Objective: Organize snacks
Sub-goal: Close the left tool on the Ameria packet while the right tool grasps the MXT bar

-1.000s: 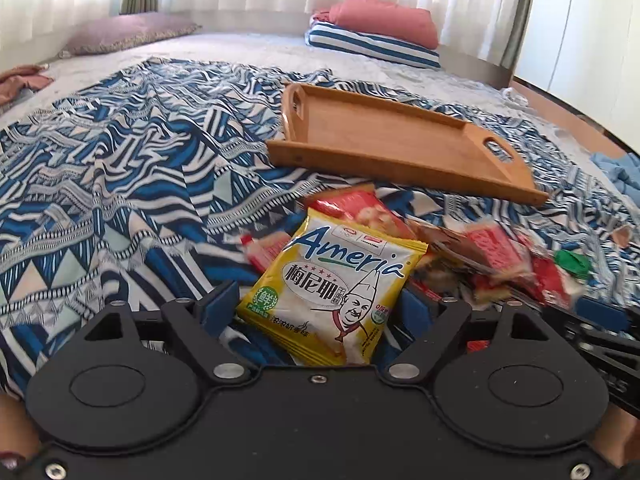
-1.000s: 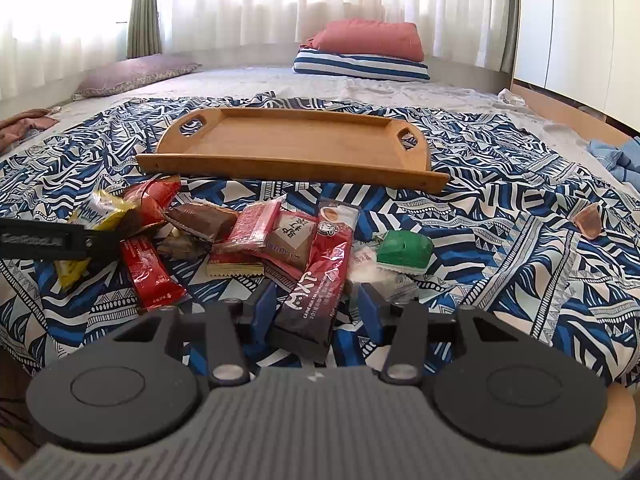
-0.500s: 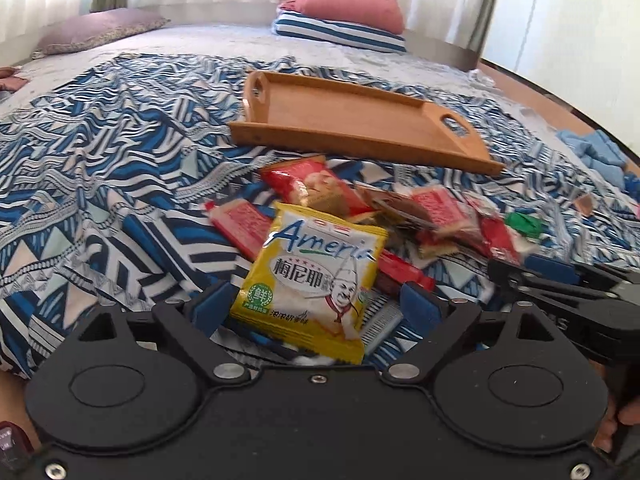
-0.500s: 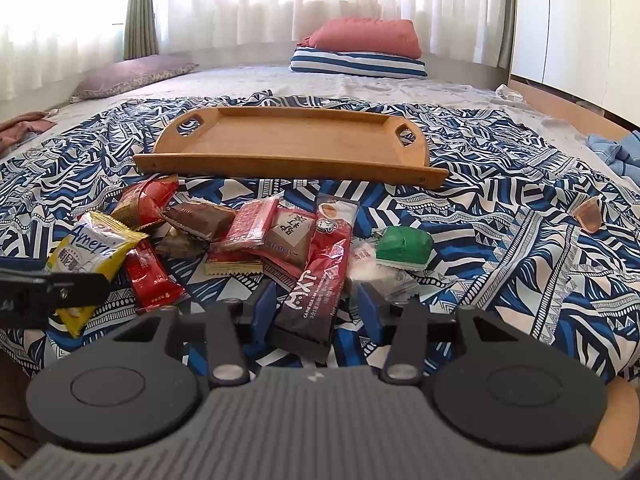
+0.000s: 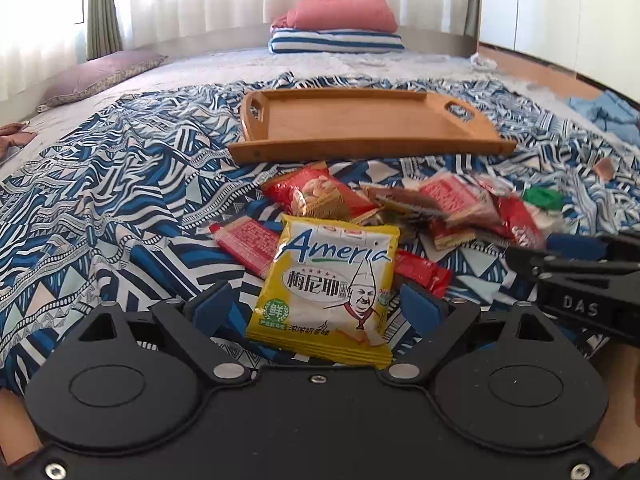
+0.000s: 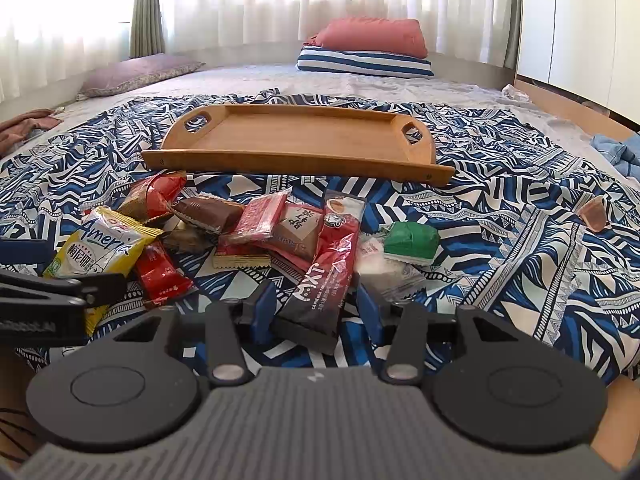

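Observation:
A pile of snack packets lies on the patterned blue bedspread in front of an empty wooden tray, which also shows in the right wrist view. My left gripper is open, its blue pads on either side of a yellow Ameria packet, also visible in the right wrist view. My right gripper is open around the near end of a long red and black MIXT stick packet. I cannot tell whether the pads touch the packets. The right gripper shows at the right of the left view.
Red packets, a brown packet and a green wrapped sweet lie in the pile. A small brown wrapper lies apart at right. Pillows sit at the far end. The bed's near edge is just below the grippers.
The left gripper has swung right and drawn back, so the tray now sits ahead of it and the yellow packet stays between its pads. The right gripper has barely moved.

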`<action>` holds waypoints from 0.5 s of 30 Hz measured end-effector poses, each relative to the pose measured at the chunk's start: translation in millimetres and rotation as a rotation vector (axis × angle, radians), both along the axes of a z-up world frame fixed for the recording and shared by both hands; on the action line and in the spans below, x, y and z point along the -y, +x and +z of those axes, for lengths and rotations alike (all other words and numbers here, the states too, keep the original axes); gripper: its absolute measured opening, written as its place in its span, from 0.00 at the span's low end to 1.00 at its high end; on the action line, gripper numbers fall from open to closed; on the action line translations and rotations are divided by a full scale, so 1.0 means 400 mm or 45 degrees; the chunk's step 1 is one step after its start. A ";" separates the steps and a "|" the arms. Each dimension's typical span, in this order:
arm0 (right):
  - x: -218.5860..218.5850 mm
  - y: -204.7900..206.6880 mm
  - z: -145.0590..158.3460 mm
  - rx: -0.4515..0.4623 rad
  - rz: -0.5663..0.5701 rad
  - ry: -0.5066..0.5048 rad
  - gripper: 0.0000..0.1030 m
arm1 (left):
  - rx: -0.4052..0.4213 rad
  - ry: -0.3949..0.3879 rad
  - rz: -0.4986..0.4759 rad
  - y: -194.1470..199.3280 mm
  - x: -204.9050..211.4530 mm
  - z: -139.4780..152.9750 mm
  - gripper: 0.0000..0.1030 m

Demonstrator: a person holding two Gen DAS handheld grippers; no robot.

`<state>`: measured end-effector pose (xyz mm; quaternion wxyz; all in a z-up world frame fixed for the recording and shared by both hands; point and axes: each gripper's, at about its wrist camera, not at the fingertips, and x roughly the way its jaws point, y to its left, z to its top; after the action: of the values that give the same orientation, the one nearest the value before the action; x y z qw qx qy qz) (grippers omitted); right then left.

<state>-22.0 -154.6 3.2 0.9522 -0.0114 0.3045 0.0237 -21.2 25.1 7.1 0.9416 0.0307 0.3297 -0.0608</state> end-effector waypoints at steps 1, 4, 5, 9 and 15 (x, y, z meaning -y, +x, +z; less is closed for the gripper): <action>0.000 0.000 0.000 0.000 0.000 0.002 0.56 | -0.014 0.000 -0.003 0.005 0.000 -0.004 0.82; 0.002 0.001 0.000 -0.001 -0.001 0.010 0.56 | -0.046 -0.019 -0.005 0.013 0.002 -0.014 0.70; 0.002 0.002 0.000 -0.002 -0.001 0.013 0.57 | -0.045 -0.020 0.001 0.013 0.003 -0.015 0.70; 0.002 0.008 -0.005 -0.013 -0.007 0.024 0.59 | -0.043 -0.023 0.023 0.011 0.004 -0.014 0.64; 0.000 0.012 -0.006 -0.014 -0.060 0.062 0.47 | -0.043 -0.065 0.065 0.010 -0.010 -0.002 0.58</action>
<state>-17.1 -154.7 1.0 0.9508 0.0190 0.3090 0.0087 -17.2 29.1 6.3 0.9377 -0.0027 0.3444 -0.0455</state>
